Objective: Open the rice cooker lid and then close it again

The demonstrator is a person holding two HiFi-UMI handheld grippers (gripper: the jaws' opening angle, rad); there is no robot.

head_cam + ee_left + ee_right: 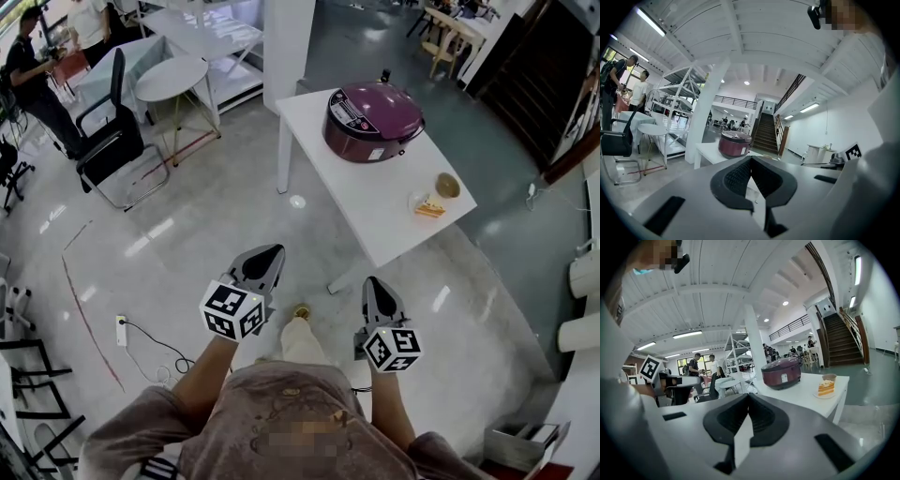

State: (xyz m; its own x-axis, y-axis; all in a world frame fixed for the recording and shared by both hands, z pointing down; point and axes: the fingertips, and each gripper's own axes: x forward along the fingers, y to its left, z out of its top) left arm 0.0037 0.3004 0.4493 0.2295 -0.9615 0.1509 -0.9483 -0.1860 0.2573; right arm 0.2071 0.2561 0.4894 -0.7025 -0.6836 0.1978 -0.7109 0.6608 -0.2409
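You hold both grippers out in front of you, well short of the bench [375,220]. The left gripper [267,255] has its fingers [733,180] closed tip to tip with nothing between them. The right gripper [375,285] is the same, fingers [729,418] shut and empty.

The rice cooker [372,120], maroon with its lid down, sits on the far left part of the bench, well apart from both grippers. On the nearer right part of the bench are a slice of cake [429,207] on a small plate and, just beyond it, a small bowl [448,185]. A stretch of glossy floor [216,216] and the bench's near corner lie between you and the cooker.

To your left stand a round side table [172,78] and a black office chair [112,131], with two people [33,75] beyond them. A power strip [120,330] and its cable lie on the floor near your left side. A white column [289,47] rises behind the bench.

The print on the cooker's panel is too small to read, and you cannot tell what is in the bowl. A grey bin [525,441] is cut off at the lower right edge.
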